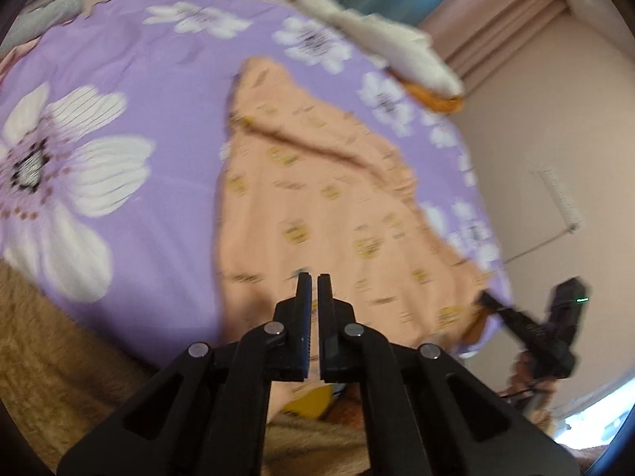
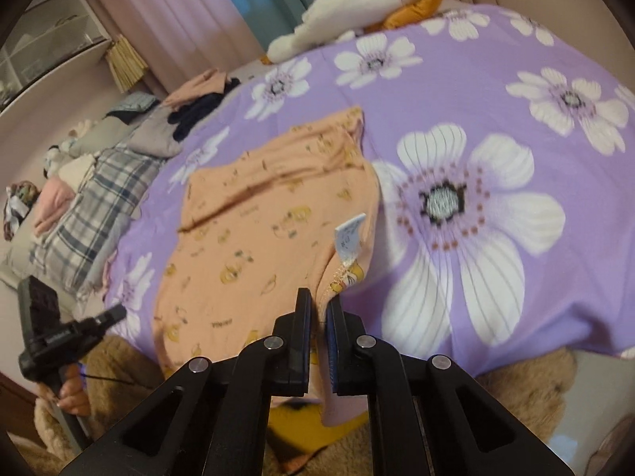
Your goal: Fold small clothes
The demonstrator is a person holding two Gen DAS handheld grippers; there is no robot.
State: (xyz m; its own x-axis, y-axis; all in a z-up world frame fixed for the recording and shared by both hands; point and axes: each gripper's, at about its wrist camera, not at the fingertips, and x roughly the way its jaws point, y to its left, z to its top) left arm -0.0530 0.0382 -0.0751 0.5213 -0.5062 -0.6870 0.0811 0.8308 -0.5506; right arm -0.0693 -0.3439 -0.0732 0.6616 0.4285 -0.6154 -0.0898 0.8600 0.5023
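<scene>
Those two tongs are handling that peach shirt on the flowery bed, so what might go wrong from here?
The right tongs pinch only a thin edge of the peach shirt, so it might slip free. The left tongs look nearly shut with no cloth visibly between them, so that side may drag unevenly. The shirt is already creased, so a fold could set crooked.

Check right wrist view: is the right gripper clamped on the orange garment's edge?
Yes, the right gripper has the orange garment edge pinched between its nearly closed jaws.

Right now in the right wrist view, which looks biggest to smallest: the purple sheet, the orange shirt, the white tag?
1. Purple sheet
2. Orange shirt
3. White tag

The sizes differ plainly, so nearness leaves no doubt.
</scene>
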